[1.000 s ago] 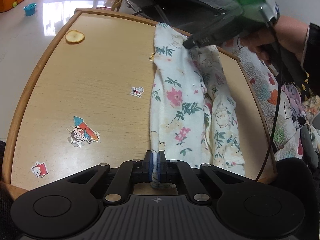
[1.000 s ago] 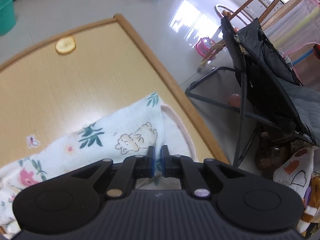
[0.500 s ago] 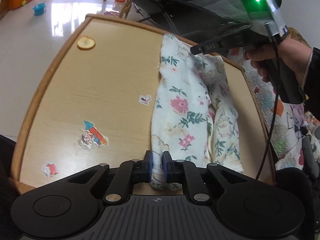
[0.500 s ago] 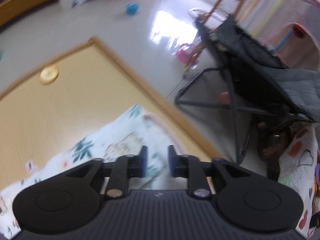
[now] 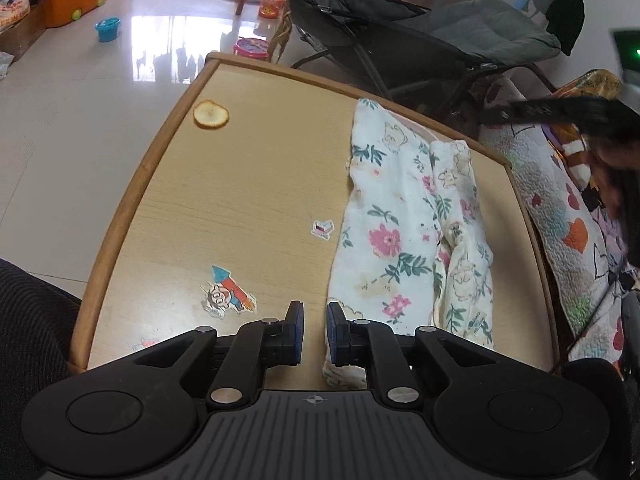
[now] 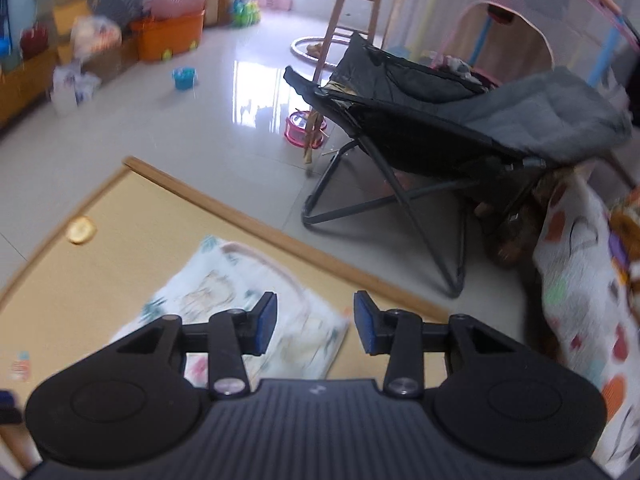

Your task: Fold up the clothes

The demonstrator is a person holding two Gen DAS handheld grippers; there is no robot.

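A white floral garment (image 5: 396,236) lies folded into a long strip on the right half of the wooden table (image 5: 248,184). My left gripper (image 5: 313,332) hovers at its near end, jaws a little apart with bare table showing between them; the cloth's near corner sits under the right finger (image 5: 334,330). My right gripper (image 6: 316,320) is lifted above the garment's far end (image 6: 256,304), its jaws opening wide with nothing between the pads. In the left wrist view it is a dark blur (image 5: 504,112) off the table's far right corner.
A round dried slice (image 5: 211,114) lies at the table's far left, with cartoon stickers (image 5: 228,294) nearer me. A black folding chair (image 6: 440,136) stands beyond the table. A patterned quilt (image 5: 560,208) lies along its right side. A dark trouser leg (image 5: 28,320) is at lower left.
Both grippers were shut on the garment's ends and have let go. The right one has opened, risen and swung off to the right. The left one has opened a little and lifted.
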